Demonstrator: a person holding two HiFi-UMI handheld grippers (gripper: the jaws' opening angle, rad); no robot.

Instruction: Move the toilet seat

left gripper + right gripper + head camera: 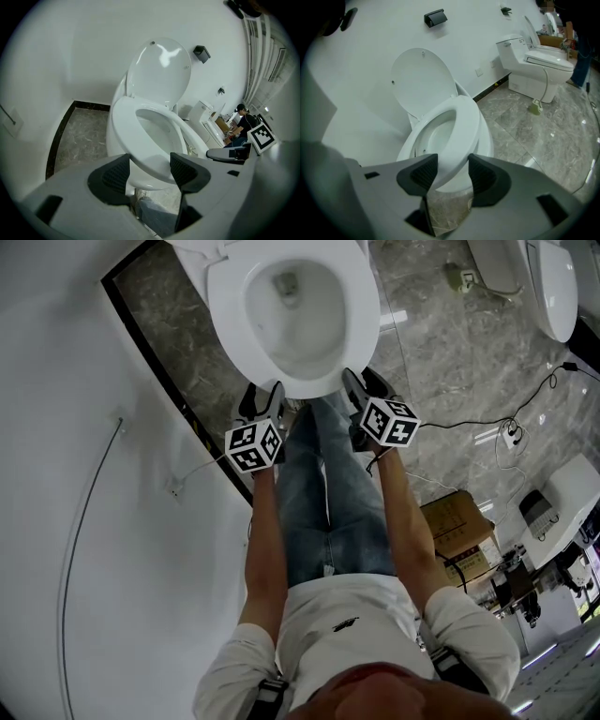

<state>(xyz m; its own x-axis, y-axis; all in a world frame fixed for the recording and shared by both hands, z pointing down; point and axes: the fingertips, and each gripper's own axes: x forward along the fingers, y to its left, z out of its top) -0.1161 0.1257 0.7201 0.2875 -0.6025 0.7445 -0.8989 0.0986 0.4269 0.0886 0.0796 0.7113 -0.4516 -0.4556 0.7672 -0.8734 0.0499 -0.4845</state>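
Note:
A white toilet stands against the wall with its lid (159, 70) up. The white toilet seat (228, 324) is an oval ring; in the gripper views its front is tilted up off the bowl, with a thin gap under it. My left gripper (265, 399) clamps the seat's front rim on the left, and the rim (126, 122) runs between its dark pads (115, 174). My right gripper (361, 385) clamps the front rim on the right, with the seat (466, 126) between its pads (483, 174). The lid (422, 79) leans on the wall.
A second toilet (534, 56) stands further along the wall. Cables and a plug strip (511, 434) lie on the grey marble floor, next to a cardboard box (459, 531). The white wall with a socket (173, 488) is close on the left. A person (241, 123) sits in the background.

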